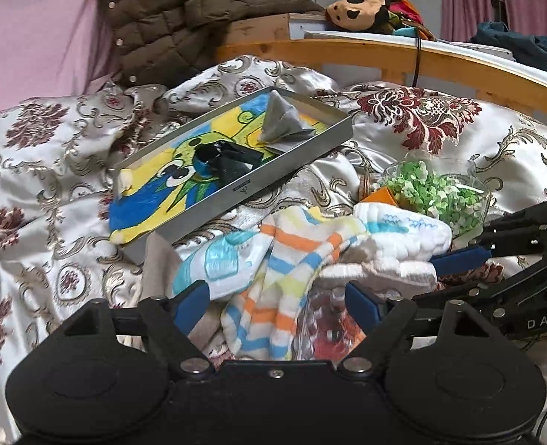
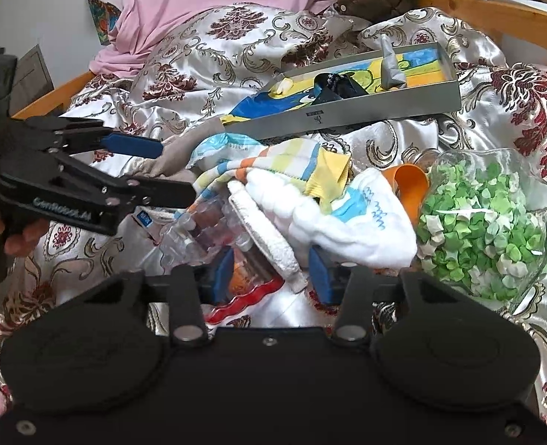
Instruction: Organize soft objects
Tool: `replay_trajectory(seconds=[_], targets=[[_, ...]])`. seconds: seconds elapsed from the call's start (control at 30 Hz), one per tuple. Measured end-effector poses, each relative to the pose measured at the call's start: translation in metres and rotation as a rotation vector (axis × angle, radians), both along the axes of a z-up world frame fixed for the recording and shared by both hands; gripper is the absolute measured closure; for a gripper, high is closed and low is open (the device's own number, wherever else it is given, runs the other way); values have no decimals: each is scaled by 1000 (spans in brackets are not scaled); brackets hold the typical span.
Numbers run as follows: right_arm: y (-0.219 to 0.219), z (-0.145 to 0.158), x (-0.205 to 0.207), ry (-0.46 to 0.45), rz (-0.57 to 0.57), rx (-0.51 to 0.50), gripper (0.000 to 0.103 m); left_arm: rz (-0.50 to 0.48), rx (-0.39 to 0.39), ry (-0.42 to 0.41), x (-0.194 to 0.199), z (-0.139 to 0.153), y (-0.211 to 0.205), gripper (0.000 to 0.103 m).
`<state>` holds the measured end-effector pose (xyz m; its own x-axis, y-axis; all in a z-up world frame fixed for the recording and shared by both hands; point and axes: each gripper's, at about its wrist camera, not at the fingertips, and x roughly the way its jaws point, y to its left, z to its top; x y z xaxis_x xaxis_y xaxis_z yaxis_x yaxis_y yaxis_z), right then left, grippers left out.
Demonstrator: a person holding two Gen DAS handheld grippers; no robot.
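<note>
A: Where is open room lying?
B: Floral satin bedspread [image 1: 32, 170] beside the grey metal tray [image 1: 292, 155].
A: The claws?
B: Left gripper [image 1: 277, 296] gaping around the striped sock pile [image 1: 284, 252]; right gripper [image 2: 271, 270] straddling the white sock [image 2: 347, 222], gripping nothing.

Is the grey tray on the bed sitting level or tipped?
Tipped. The grey tray rests askew on rumpled bedding, its near corner overhanging the sock pile; a grey sock and a dark sock lie inside.

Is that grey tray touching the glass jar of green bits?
Apart. In the right wrist view, patterned bedspread shows plainly between the grey tray and the glass jar.
</note>
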<state>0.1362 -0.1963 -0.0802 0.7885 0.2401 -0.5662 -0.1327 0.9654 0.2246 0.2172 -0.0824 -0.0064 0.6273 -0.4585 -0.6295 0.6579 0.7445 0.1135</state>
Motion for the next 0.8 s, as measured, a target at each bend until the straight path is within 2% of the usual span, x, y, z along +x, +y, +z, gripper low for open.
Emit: replay_trajectory(seconds=[0.23,0.5,0.67,0.73,0.77,0.8], targets=[[-7,-1,9,9,-8,30,81,-43,41,42,17,-2,-18,31],[-3,-2,11,13,-1,15,86,-98,84,69,25,-2,-27,63],[-5,-2,12,12,2,11,87,-136,128,68,25,-1,-33,72],[-6,-2,12,12,3,11,87,-143,132,76,27,-1,-35,83],[-6,-2,12,12,4,10,87,-148,134,83,27,-1,-36,92],[-6,-2,12,13,5,9,87,-152,139,88,28,-1,-37,93]])
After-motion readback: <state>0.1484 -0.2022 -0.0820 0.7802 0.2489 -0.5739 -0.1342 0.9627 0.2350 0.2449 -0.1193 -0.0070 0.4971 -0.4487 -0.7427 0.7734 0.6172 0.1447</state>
